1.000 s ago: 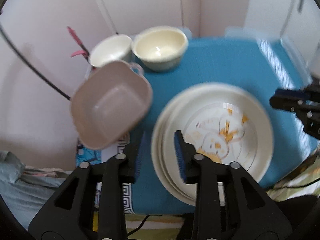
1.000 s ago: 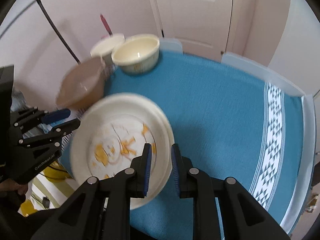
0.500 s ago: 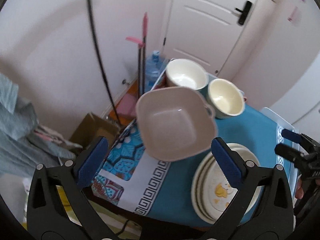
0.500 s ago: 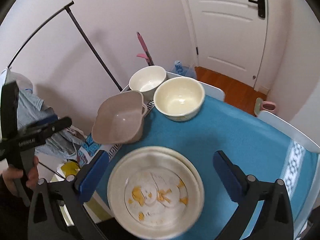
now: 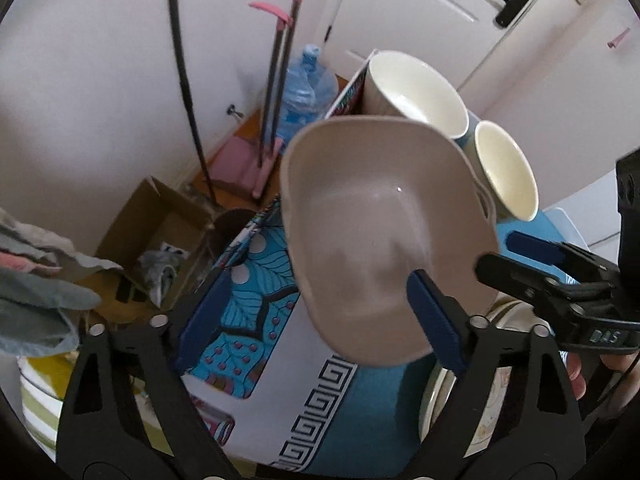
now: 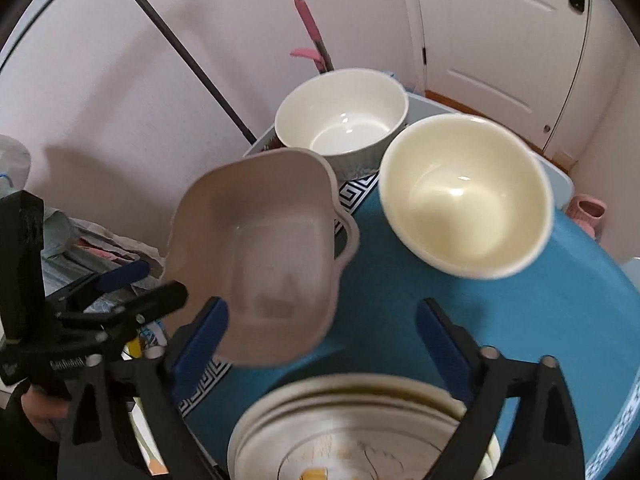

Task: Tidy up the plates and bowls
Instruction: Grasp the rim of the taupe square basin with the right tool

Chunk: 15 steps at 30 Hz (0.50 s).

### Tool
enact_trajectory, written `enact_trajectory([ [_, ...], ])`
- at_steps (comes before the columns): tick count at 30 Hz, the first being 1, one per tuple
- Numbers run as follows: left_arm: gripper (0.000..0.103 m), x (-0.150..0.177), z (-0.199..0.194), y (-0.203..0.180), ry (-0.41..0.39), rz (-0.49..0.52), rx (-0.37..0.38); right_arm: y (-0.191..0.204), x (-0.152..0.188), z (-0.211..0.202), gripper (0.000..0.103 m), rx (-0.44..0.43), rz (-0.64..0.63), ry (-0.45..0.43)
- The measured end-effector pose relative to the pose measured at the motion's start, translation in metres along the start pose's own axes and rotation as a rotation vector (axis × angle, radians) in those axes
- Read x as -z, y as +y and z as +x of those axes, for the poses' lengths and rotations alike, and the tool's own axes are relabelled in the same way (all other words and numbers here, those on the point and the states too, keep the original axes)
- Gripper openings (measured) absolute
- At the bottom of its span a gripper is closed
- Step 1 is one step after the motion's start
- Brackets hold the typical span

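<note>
Both grippers (image 5: 316, 312) (image 6: 324, 340) let go of the plates (image 6: 360, 432), jaws just narrowed some but wide, nothing btwn. Beige bowl (image 5: 380, 236) prob next imo

Soft, even daylight fills both views, fairly bright, with no hard shadows; a pole casts a faint shadow on the wall (image 6: 100, 92). Small glints sit in the white bowl (image 6: 344, 118), the cream bowl (image 6: 464, 196) and the tan dish (image 5: 384, 232). Motion blur smears the plates (image 6: 352, 420) and the cream bowl's rim. Fisheye bending curves the door (image 5: 432, 4), and the corners go black.
</note>
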<state>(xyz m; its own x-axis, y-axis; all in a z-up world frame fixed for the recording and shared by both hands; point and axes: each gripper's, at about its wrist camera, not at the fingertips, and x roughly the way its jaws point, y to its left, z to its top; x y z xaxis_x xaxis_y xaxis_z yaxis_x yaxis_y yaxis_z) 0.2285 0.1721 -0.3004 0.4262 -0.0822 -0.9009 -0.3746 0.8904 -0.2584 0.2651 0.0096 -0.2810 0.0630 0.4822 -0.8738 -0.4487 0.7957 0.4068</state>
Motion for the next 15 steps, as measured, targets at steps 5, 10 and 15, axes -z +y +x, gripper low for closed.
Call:
enact_trajectory([
  [5,0.065,-0.007,0.017,-0.003,0.035,0.019,0.015,-0.003,-0.008,0.020,0.060,0.013,0.009,0.054],
  [10,0.039,-0.013,0.034,-0.001,0.097,0.034,0.004,-0.006,-0.010,0.030,0.032,0.021,0.031,0.078],
  [15,0.013,-0.016,0.044,-0.001,0.131,0.055,0.010,-0.004,-0.009,0.037,0.017,0.006,0.048,0.098],
])
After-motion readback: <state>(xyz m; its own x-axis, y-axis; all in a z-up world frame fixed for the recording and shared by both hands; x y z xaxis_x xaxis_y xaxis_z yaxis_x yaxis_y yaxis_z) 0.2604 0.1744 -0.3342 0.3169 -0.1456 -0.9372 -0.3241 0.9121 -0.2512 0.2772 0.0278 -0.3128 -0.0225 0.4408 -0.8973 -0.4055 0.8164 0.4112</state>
